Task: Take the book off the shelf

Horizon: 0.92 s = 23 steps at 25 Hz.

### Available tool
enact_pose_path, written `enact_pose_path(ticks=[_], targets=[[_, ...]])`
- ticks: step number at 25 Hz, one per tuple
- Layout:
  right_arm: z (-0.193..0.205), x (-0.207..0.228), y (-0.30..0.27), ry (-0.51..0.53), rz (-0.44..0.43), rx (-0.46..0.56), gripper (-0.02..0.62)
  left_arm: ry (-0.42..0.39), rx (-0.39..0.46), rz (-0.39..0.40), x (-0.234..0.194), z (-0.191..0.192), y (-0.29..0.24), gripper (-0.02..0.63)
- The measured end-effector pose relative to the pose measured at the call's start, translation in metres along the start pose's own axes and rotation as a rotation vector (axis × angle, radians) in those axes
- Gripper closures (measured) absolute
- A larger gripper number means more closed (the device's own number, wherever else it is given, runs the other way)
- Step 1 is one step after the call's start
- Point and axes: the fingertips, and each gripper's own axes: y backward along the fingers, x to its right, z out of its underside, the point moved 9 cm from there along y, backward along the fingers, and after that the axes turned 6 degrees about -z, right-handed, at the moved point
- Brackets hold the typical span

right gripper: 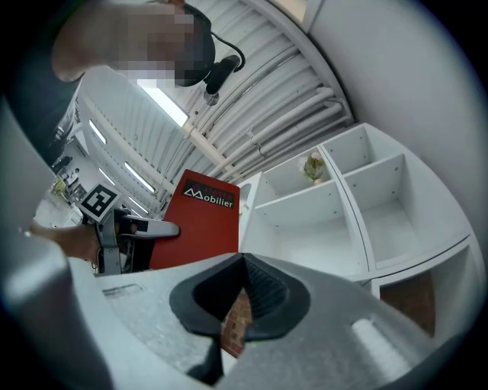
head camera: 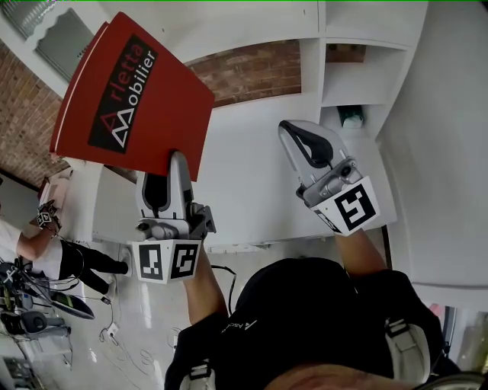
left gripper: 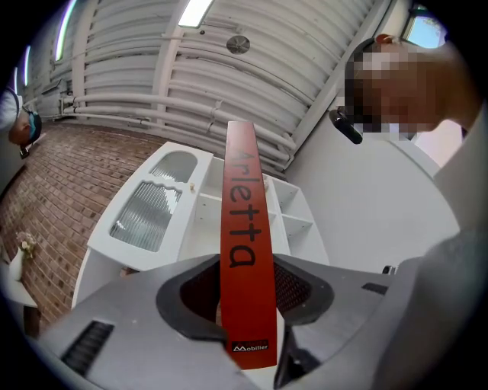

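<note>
Snugly, left tool (left gripper: 248,308) around red book (left gripper: 244,221).

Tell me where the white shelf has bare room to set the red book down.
The wide bay below the small plant and its ledge is bare, and so are the two cubbies right of it. The plant's own ledge is partly taken. The left gripper holds the red book.

This looks like a staged recording lab in an industrial hall: a white shelf unit (right gripper: 335,221) stands against a bare brick wall (left gripper: 46,190) under a ribbed metal ceiling (left gripper: 252,68) with a strip light (left gripper: 194,11), and cables (head camera: 114,335) and electronic gear (head camera: 34,320) lie across the pale floor (head camera: 149,305).
</note>
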Motion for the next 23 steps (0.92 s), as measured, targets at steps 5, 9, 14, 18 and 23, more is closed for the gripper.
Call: enact_pose_path(ticks=[5, 9, 14, 18, 23], targets=[[0.005, -0.004, 0.008, -0.004, 0.0, -0.012, 0.595, 0.007, 0.01, 0.006, 0.005, 0.005, 0.014, 0.448], [0.005, -0.004, 0.011, -0.004, -0.001, -0.021, 0.595, 0.015, 0.007, 0.001, 0.002, 0.009, 0.015, 0.448], [0.003, 0.001, 0.012, -0.003, 0.003, -0.03, 0.595, 0.016, -0.007, -0.013, 0.001, 0.013, 0.01, 0.448], [0.002, 0.003, 0.013, -0.003, 0.007, -0.036, 0.595, 0.022, -0.007, -0.01, 0.002, 0.011, 0.007, 0.448], [0.001, 0.008, 0.011, 0.001, 0.008, -0.036, 0.595, 0.021, -0.001, -0.011, 0.003, 0.01, 0.002, 0.448]])
